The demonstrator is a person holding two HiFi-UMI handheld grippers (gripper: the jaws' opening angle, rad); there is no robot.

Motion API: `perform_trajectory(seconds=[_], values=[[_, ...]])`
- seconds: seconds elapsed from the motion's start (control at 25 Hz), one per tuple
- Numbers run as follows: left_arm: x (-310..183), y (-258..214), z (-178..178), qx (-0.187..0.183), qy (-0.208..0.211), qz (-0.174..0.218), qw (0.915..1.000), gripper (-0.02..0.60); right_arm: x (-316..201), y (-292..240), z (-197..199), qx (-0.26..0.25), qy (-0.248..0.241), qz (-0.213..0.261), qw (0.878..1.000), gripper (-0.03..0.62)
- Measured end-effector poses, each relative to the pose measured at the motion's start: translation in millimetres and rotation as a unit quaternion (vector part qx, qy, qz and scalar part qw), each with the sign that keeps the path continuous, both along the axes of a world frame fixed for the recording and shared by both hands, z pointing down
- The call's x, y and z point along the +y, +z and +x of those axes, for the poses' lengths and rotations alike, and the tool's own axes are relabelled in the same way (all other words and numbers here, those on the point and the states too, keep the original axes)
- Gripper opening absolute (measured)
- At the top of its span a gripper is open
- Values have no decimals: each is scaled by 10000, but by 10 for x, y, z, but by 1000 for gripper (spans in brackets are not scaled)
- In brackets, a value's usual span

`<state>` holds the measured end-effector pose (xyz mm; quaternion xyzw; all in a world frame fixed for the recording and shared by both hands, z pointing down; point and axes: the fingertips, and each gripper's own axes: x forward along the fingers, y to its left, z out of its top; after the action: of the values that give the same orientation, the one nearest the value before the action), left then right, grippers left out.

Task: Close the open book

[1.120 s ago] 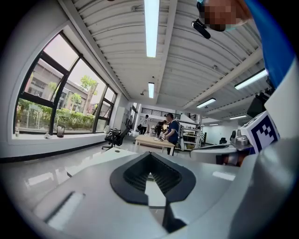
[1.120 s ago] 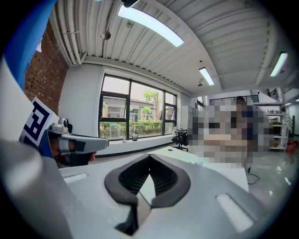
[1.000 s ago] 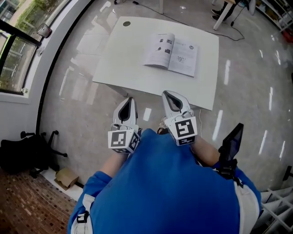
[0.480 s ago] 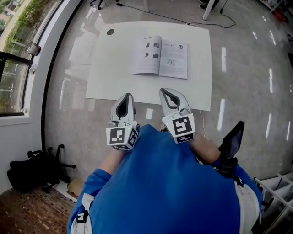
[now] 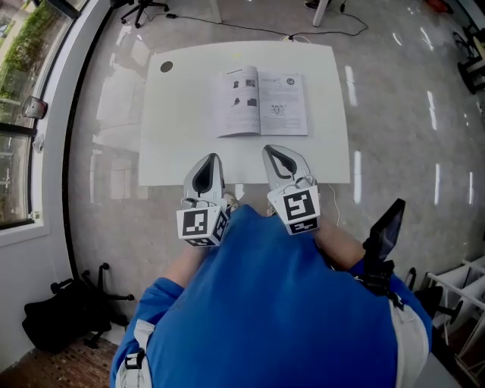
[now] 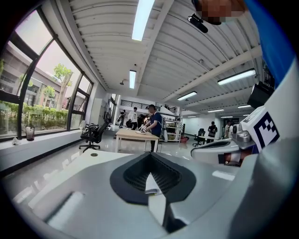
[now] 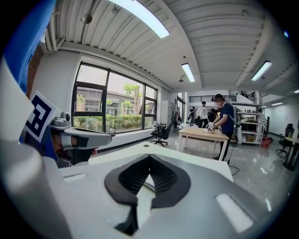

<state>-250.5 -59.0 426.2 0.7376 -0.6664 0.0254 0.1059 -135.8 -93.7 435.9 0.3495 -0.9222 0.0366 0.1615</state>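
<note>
Book, just one, lies open on one table.

the book's print and small pictures are too small to read from the head view. the left gripper and right gripper cover part of the counter's near edge. in each gripper view the gripper's own body hides the book; only a pale sliver shows. an office chair is cut off by the top edge.
</note>
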Motion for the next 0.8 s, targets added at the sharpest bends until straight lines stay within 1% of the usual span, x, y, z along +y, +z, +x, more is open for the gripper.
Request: perform_trajectory(seconds=[0.2, 0.44, 0.64, 0.8], values=[[-176, 43, -329, 85, 210, -47, 9997, 8, -92, 52, -279, 240, 198, 1, 9995, 2], [-341, 171, -641, 150, 573, -142, 9981, 8, -202, 202, -585, 478, 500, -46, 9976, 2], [-438, 284, -800, 169, 907, -247, 9954, 8, -241, 343, -731, 709, 767, -79, 9945, 2], [-492, 400, -841, 166, 1067, -377, 9934, 8, -276, 466, -781, 889, 840, -88, 9925, 2]])
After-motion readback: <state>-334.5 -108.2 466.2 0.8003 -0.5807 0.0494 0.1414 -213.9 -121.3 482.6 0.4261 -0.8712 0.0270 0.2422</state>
